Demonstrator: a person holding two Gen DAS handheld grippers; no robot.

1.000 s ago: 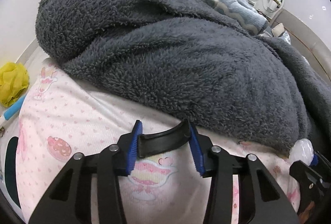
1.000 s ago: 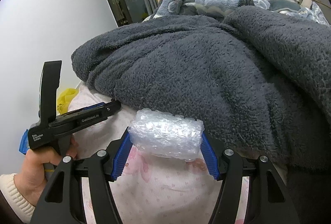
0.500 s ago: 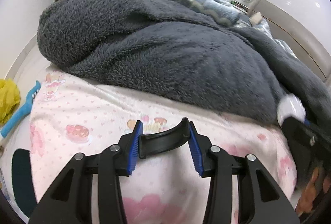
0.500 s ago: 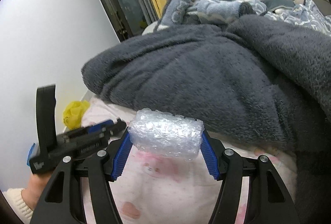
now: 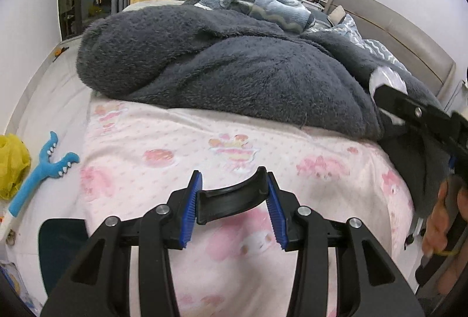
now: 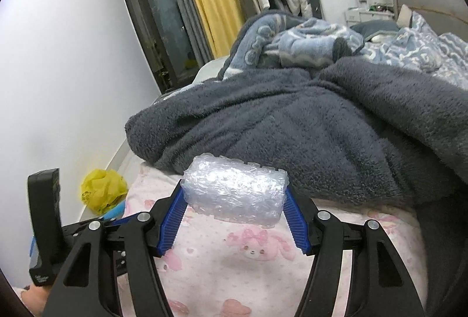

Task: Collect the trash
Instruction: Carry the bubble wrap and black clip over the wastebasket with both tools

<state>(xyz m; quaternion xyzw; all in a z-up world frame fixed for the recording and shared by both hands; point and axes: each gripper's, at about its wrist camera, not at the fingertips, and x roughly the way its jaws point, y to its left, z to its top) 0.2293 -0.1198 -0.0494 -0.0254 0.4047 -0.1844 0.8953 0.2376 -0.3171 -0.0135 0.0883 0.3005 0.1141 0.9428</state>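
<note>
My left gripper (image 5: 232, 197) is shut on a curved black plastic piece (image 5: 231, 201) and holds it above the pink patterned bed sheet (image 5: 175, 147). My right gripper (image 6: 235, 200) is shut on a roll of clear bubble wrap (image 6: 235, 194), also above the pink sheet (image 6: 263, 273). The right gripper and its bubble wrap (image 5: 389, 80) show at the right edge of the left wrist view. The left gripper's body (image 6: 46, 229) shows at the lower left of the right wrist view.
A dark grey fleece blanket (image 5: 234, 68) is heaped across the bed behind the sheet, with blue bedding (image 6: 310, 44) beyond. A yellow crumpled bag (image 6: 102, 191) and a blue toy (image 5: 44, 167) lie on the floor by the wall at left. A dark bin (image 5: 63, 252) sits low left.
Both grippers have drawn back and risen from the bed, so more of the pink sheet and room shows. Each still holds its object.
</note>
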